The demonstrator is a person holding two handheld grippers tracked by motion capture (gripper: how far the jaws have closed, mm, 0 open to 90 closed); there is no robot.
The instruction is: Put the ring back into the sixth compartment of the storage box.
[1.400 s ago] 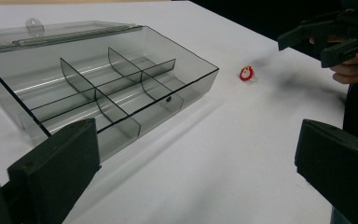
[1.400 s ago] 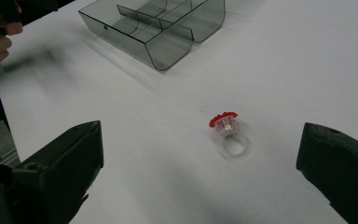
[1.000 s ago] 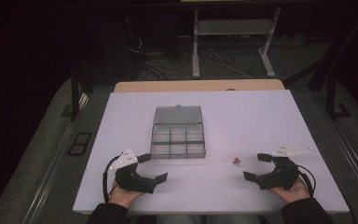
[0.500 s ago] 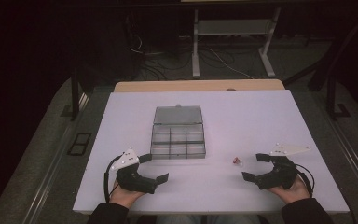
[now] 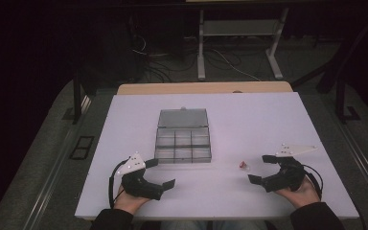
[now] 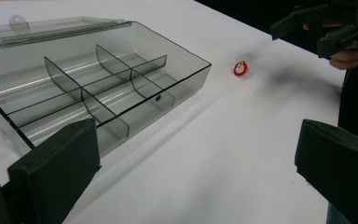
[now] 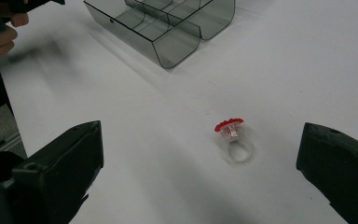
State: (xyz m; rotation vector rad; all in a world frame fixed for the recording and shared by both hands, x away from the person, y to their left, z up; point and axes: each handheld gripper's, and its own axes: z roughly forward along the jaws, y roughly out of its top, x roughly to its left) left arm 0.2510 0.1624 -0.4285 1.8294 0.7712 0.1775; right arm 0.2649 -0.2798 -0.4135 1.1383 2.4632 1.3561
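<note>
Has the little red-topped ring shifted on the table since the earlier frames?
No. In the high view the ring lies at the same spot right of the clear compartment box, apart from it, ahead of the open right gripper.

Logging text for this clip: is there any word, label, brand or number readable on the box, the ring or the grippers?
None readable. The clear compartment box, the red-topped ring, the left gripper, the right gripper and the white table bear no legible writing.

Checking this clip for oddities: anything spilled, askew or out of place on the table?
Nothing spilled or damaged. A small red-topped ring lies on its side on the white table, apart from the open, empty divided box, ahead of the open right gripper.
</note>
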